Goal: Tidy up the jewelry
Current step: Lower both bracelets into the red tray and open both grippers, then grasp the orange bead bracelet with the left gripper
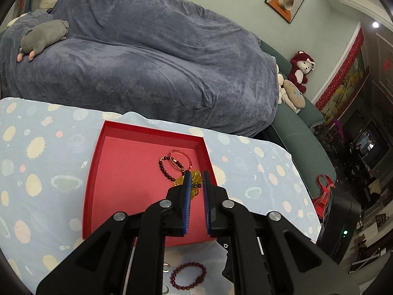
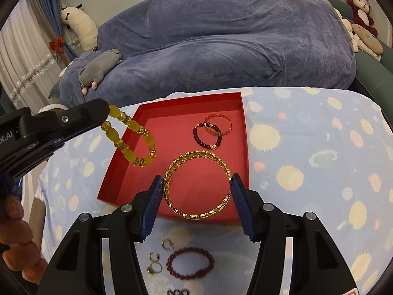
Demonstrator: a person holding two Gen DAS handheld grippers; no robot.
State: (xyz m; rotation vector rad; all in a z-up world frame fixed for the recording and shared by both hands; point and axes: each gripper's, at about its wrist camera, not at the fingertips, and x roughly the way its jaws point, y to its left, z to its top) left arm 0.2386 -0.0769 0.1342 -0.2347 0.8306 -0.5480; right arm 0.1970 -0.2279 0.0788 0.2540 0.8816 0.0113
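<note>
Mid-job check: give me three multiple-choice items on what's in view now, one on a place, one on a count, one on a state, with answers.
1. Where is the dark red bead bracelet?
A. in the red box
B. on the cloth, nearer the camera than the box
C. on the sofa

2. How many bracelets lie in the red box?
A. two
B. none
C. four

3. What does the right gripper hold?
A. nothing
B. an earring
C. the gold bangle

Answers: 1 B, it lies on the spotted cloth beside the earrings. 2 A, a dark bead bracelet and a thin gold-and-red bangle. 3 C, both pads press its sides.
</note>
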